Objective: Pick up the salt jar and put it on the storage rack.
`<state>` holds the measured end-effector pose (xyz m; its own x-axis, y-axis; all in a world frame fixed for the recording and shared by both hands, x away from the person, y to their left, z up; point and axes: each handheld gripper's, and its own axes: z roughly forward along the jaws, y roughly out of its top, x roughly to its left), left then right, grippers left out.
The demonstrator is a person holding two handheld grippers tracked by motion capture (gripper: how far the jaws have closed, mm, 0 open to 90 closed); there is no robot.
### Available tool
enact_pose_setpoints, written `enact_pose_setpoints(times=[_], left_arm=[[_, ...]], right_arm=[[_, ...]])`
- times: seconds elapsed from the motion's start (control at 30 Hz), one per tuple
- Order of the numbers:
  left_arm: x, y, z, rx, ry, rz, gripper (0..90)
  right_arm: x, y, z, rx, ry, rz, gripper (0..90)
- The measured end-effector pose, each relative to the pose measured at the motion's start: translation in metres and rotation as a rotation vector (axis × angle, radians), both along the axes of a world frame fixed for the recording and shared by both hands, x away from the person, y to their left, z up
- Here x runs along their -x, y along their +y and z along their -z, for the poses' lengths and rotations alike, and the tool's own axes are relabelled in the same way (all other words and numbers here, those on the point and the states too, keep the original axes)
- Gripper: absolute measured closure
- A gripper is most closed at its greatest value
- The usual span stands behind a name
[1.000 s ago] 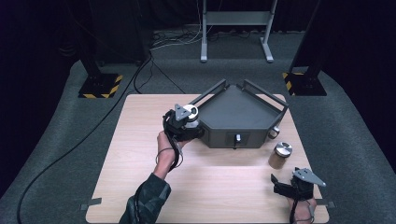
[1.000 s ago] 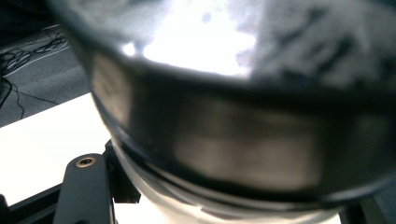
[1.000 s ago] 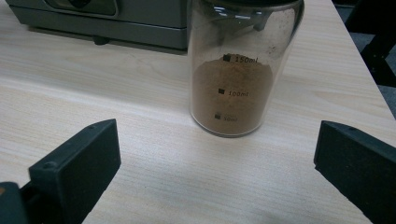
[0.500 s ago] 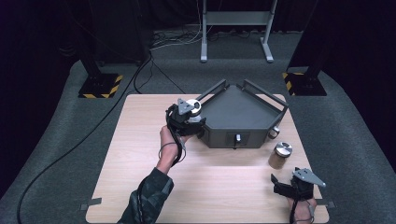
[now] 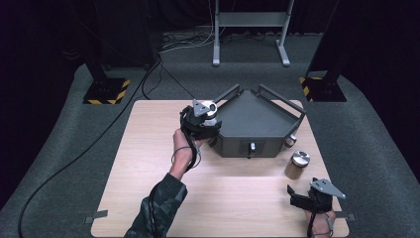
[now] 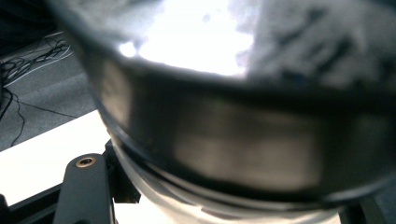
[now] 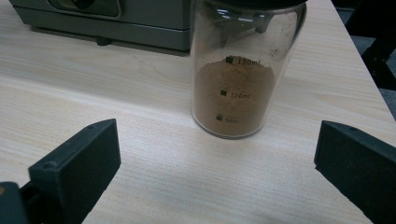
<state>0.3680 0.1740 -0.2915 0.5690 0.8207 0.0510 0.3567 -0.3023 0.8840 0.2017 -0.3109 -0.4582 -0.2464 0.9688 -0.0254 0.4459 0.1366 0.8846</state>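
Observation:
My left gripper (image 5: 204,120) is shut on a glass jar with a silver lid (image 5: 211,108), held above the table at the left corner of the grey tray (image 5: 257,119). In the left gripper view the jar's shiny lid (image 6: 233,121) looms blurred right in front of the camera, with one black jaw at its lower left. My right gripper (image 5: 293,195) rests open near the table's front right corner. A second jar (image 7: 243,88) stands ahead of its wide-apart jaws, partly full of brown powder. The same jar (image 5: 297,164) stands just right of the tray's front.
The wooden table (image 5: 148,163) has free room at left and front centre. The tray's front wall (image 7: 116,21) lies beyond the powder jar. Black stands with yellow-striped bases (image 5: 106,91) and cables (image 5: 148,82) sit on the floor behind the table.
The left hand has carried its jar a little farther back and to the right, up to the tray's left corner. The right gripper has stayed put.

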Motion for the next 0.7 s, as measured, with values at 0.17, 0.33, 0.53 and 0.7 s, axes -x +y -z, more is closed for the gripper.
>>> enact_pose_setpoints(times=[0.17, 0.33, 0.53, 0.7], left_arm=[[-0.006, -0.003, -0.001, 0.011, 0.006, -0.003, 31.5], [-0.012, -0.007, -0.002, 0.009, 0.012, -0.006, 31.6], [-0.021, -0.011, 0.0, 0.013, 0.027, -0.005, 31.6], [-0.027, -0.017, 0.002, 0.012, 0.04, -0.003, 31.6]], right_arm=[[0.001, -0.001, 0.0, -0.006, -0.003, 0.0, 0.0], [0.0, -0.001, 0.0, -0.002, -0.001, -0.003, 0.0], [0.0, -0.001, 0.0, -0.003, -0.001, -0.003, 0.0], [0.0, -0.001, 0.0, -0.002, 0.001, -0.003, 0.0]])
